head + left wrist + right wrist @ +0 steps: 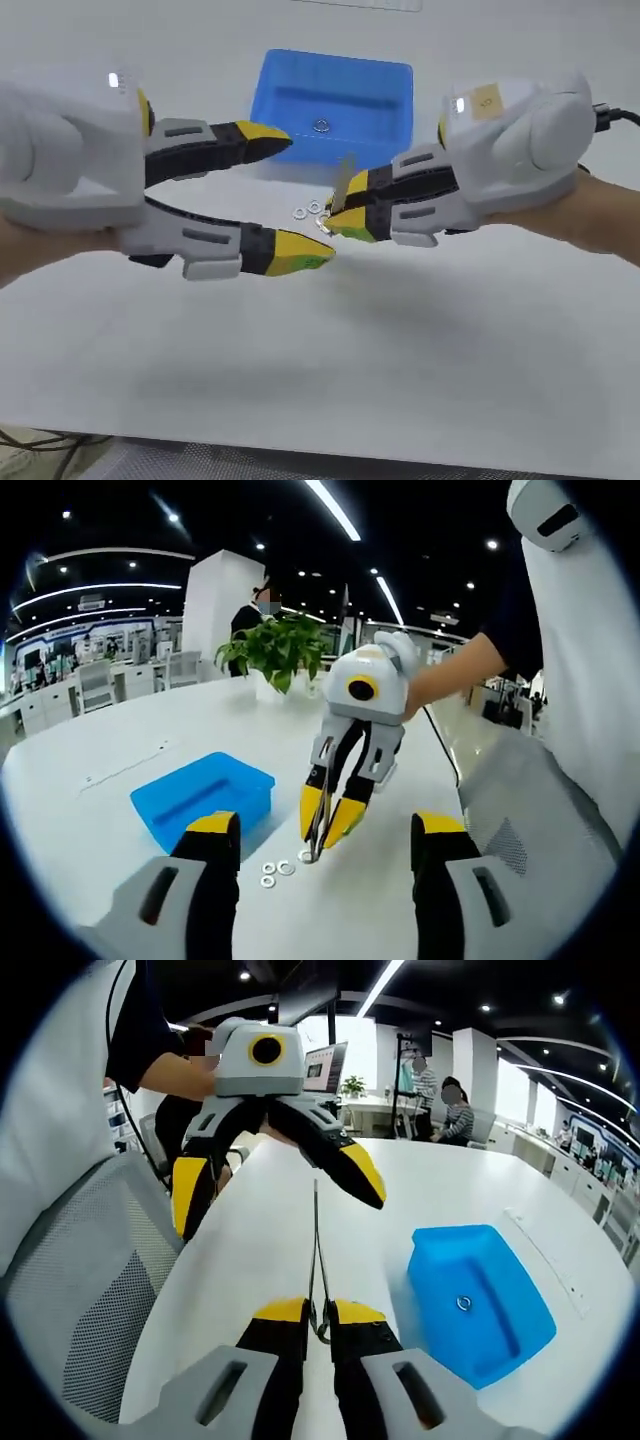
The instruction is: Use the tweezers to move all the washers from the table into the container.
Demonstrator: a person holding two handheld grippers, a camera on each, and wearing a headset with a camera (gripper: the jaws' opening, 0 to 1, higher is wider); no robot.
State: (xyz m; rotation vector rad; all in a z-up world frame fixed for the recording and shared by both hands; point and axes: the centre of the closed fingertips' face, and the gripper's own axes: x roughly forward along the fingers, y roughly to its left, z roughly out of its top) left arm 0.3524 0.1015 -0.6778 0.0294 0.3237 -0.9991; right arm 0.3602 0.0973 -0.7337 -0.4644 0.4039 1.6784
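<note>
Lying beside container (300, 80): 3 washers (285, 867); 1 inside; tweezers (316, 1250) in R tongs (320, 1312).

"Can you read any words or numbers here?"

"No. There is a small tan sticker (487, 101) on top of the right gripper (337, 211), on the right side, but its marks are too blurry to read."

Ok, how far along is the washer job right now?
One washer already lies in the blue container. The right gripper is shut on the tweezers, tips down at the loose washers beside the container. At least three are left on the table; the left gripper is open, holding nothing.
</note>
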